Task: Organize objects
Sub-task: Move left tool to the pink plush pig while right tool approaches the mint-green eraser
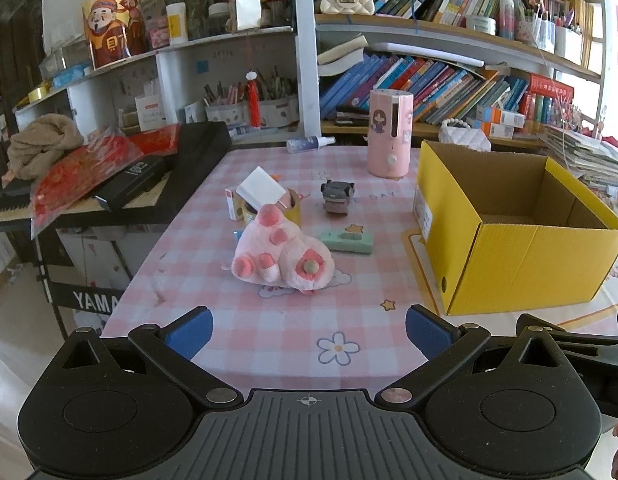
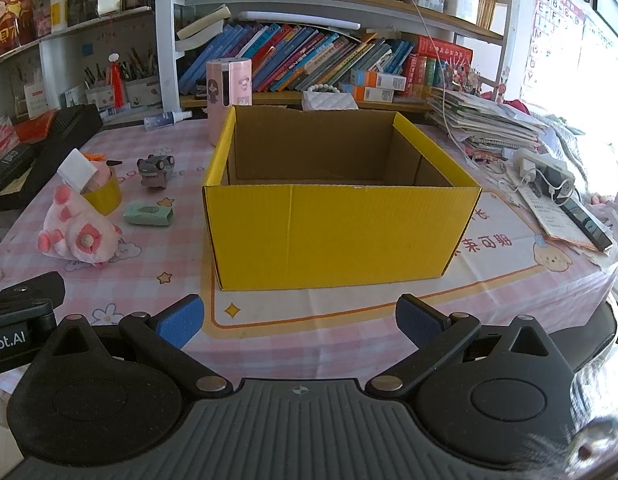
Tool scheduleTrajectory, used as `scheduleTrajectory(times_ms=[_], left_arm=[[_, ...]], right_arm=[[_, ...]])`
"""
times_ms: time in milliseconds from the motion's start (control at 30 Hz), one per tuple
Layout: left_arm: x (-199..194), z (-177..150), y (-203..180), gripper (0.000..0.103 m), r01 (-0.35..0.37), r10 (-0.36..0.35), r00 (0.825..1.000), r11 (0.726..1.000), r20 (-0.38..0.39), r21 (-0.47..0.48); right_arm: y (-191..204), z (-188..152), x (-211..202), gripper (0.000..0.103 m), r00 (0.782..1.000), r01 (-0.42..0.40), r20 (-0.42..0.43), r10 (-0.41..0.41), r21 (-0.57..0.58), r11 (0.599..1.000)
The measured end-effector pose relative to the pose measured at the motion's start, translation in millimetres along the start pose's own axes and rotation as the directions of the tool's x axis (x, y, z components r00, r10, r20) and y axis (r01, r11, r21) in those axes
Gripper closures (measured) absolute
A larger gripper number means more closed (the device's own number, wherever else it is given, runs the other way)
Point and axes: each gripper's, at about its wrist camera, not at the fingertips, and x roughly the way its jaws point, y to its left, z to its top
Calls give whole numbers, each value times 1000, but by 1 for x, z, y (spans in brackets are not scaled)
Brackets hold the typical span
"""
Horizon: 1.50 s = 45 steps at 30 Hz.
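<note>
An open yellow cardboard box (image 1: 521, 256) (image 2: 337, 232) stands on the pink checked table; I see nothing inside it. Left of it lie a pink plush toy (image 1: 283, 254) (image 2: 79, 236), a green packet (image 1: 347, 241) (image 2: 148, 214), a grey toy car (image 1: 337, 196) (image 2: 154, 172), and a yellow tape roll (image 2: 103, 196) with a white block (image 1: 260, 191) on it. My left gripper (image 1: 309, 334) is open and empty, near the table's front edge, short of the plush. My right gripper (image 2: 297, 322) is open and empty, in front of the box.
A pink cylinder (image 1: 390, 134) (image 2: 228, 96) and a spray bottle (image 1: 309, 144) stand at the table's back. A keyboard with red packets (image 1: 109, 172) sits left. Papers, a charger and cables (image 2: 549, 184) lie right of the box. Bookshelves (image 2: 329, 56) rise behind.
</note>
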Motion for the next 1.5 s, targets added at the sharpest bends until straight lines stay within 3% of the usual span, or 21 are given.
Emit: scheduleTrajectory(times_ms=[833,1300,1500], left_arm=[[1,-1,34,0,-30,29,1000,997,-8,-74],[21,2,56,0,-57,51,998,988,-46,-146],[36,12,72,0,-55,44,997,978,-56,-200]], right_arm=[[30,7,-3,4,997,-80,7,80,-38,996],[58,17,17,45,966,-259,-18,258,-97,961],[73,35,29,50,945,-323,13,327,-128,938]])
